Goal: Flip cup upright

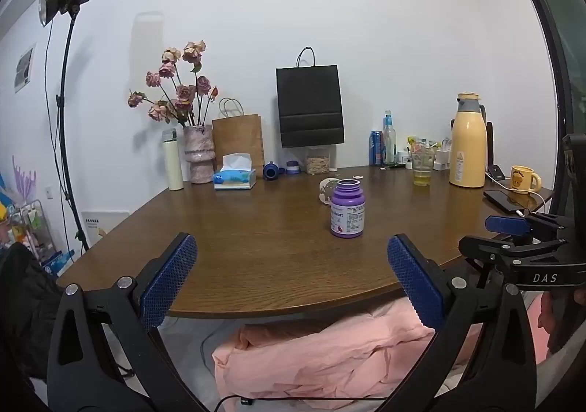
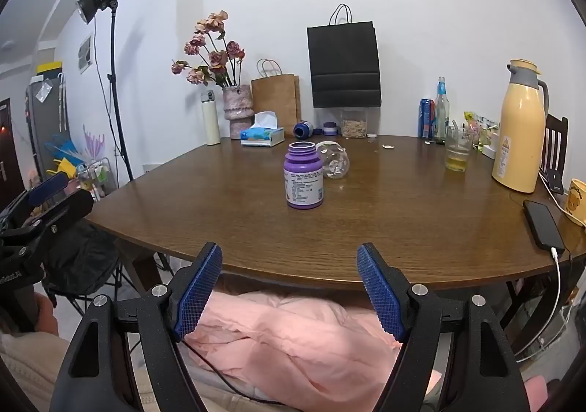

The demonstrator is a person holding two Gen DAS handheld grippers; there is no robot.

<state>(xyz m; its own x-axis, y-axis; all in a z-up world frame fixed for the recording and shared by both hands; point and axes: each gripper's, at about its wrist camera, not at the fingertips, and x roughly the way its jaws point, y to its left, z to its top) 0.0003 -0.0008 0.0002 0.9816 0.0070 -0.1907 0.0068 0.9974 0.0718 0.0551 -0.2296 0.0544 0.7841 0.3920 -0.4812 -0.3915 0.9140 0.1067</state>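
Note:
A clear cup (image 2: 334, 163) lies on its side on the brown table (image 2: 403, 221), just behind and right of an upright purple bottle (image 2: 304, 180). In the left wrist view the purple bottle (image 1: 347, 208) hides most of the cup (image 1: 327, 190). My left gripper (image 1: 293, 261) is open and empty, held before the table's near edge. My right gripper (image 2: 289, 265) is open and empty, also at the near edge, well short of the cup. The right gripper shows at the right of the left wrist view (image 1: 512, 228).
Along the back stand a flower vase (image 2: 238, 111), tissue box (image 2: 262, 135), paper bags, a glass with yellow liquid (image 2: 457, 148), and a yellow thermos (image 2: 520, 129). A phone (image 2: 544, 225) on a cable and a yellow mug (image 1: 523, 179) lie right. Pink cloth (image 2: 293, 338) is below.

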